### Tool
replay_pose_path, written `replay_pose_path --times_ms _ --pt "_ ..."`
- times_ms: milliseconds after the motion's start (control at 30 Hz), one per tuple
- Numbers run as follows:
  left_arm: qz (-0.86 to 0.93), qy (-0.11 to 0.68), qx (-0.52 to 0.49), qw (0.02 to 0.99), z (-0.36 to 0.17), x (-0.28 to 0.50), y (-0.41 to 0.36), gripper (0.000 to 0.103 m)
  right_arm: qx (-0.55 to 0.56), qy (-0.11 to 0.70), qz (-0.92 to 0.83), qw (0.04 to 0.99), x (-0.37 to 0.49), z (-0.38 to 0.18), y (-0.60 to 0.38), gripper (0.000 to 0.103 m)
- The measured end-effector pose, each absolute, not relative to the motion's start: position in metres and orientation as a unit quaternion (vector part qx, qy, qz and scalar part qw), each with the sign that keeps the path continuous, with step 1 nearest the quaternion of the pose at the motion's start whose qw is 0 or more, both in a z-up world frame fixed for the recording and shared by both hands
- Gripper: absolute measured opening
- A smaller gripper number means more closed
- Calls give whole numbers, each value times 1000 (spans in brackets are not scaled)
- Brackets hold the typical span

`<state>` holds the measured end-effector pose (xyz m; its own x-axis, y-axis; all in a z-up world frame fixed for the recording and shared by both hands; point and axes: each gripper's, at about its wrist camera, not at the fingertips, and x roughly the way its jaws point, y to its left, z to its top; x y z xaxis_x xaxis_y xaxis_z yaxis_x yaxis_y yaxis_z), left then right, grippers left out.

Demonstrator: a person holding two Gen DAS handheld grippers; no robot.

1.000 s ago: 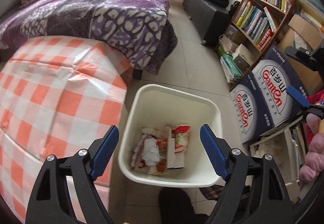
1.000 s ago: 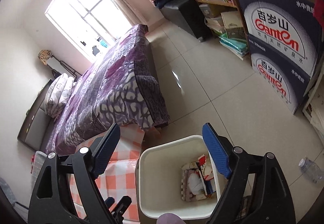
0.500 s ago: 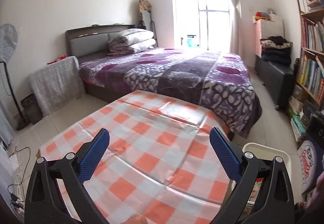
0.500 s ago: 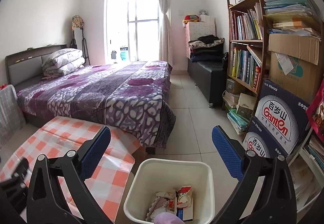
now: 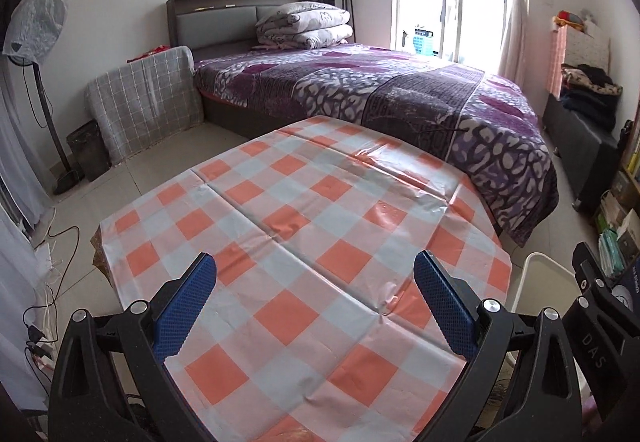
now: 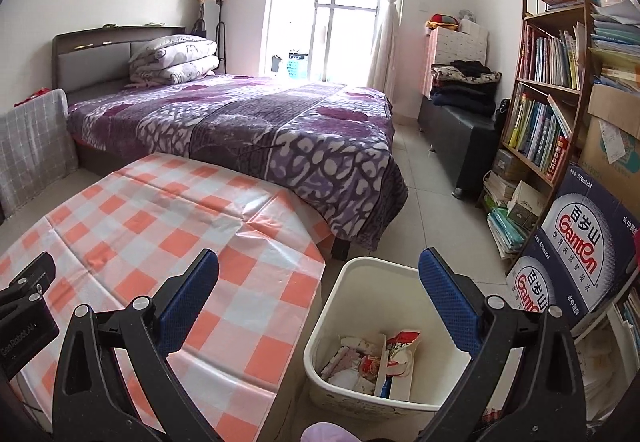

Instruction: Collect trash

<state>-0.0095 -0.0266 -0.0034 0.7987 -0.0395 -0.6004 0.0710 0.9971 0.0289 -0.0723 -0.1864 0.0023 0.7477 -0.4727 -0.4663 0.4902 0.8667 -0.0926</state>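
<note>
A white trash bin [image 6: 360, 284] stands on the floor beside the table and holds several wrappers and papers [image 6: 376, 362]. Its rim also shows at the right edge of the left wrist view [image 5: 534, 282]. My left gripper [image 5: 314, 302] is open and empty above the orange-checked tablecloth [image 5: 304, 226]. My right gripper [image 6: 318, 296] is open and empty, above the gap between the table [image 6: 160, 218] and the bin. I see no trash on the tablecloth.
A bed with a purple cover [image 6: 260, 114] lies behind the table. A bookshelf [image 6: 548, 114] and stacked blue Ganten boxes [image 6: 576, 254] stand on the right. A standing fan [image 5: 36, 42] and floor cables [image 5: 52, 254] are on the left.
Both grippers have tilted up from looking down into the bin. The left one has swung left over the table; the right one now faces level across the room. Both stayed open.
</note>
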Motion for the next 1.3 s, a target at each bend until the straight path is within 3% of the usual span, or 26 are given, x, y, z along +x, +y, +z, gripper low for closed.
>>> replay_pose_path --times_ms 1300 --pt "-27 321 27 946 -3 -9 -30 96 27 256 -247 934 -71 -2 -192 96"
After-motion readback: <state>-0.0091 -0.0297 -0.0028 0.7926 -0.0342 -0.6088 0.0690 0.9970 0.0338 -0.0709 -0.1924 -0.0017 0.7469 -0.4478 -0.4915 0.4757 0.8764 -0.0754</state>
